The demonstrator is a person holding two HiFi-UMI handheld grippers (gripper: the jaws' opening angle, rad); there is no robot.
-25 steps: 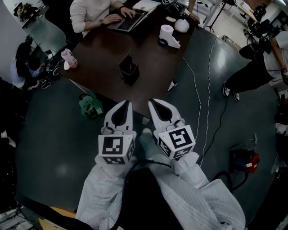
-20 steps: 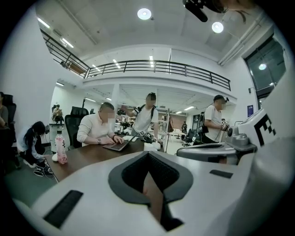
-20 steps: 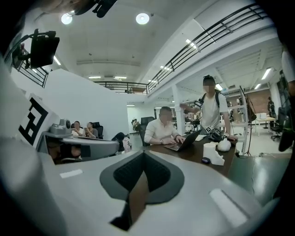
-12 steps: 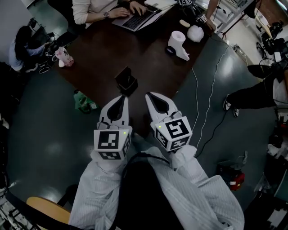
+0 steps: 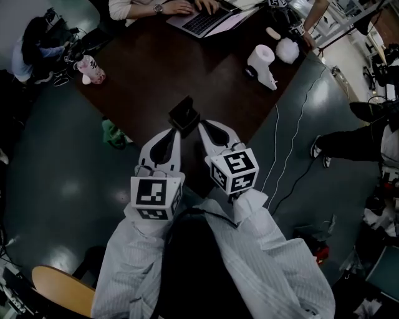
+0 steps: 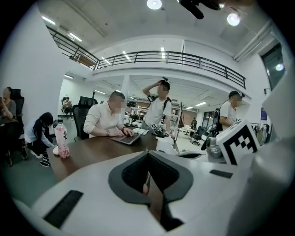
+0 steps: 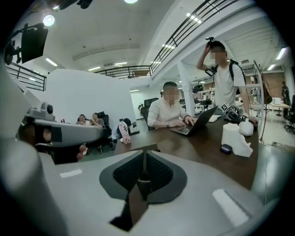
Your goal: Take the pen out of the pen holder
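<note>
A black square pen holder [image 5: 185, 114] stands near the front edge of the dark brown table [image 5: 156, 68]. I cannot make out a pen in it. My left gripper [image 5: 174, 133] is shut and empty, its tip just to the near left of the holder. My right gripper [image 5: 201, 125] points at the holder's right side, almost touching it. Its jaws are starting to open, still nearly together, with nothing between them. In the right gripper view the holder's rim [image 7: 145, 148] shows just past the right gripper [image 7: 144, 155]. The left gripper view shows the left gripper [image 6: 148, 155] with its jaws meeting.
A person types on a laptop [image 5: 206, 19] at the table's far side. A white roll-shaped object [image 5: 262, 61] sits at the right of the table and a pink bottle [image 5: 89, 67] at its left corner. A green bag [image 5: 112, 133], cables [image 5: 280, 143] and a standing person [image 5: 365, 140] are on the floor around it.
Both grippers have moved forward and down towards the pen holder, the right one farther. Their tips now flank the holder, which was well ahead of them a second ago.
</note>
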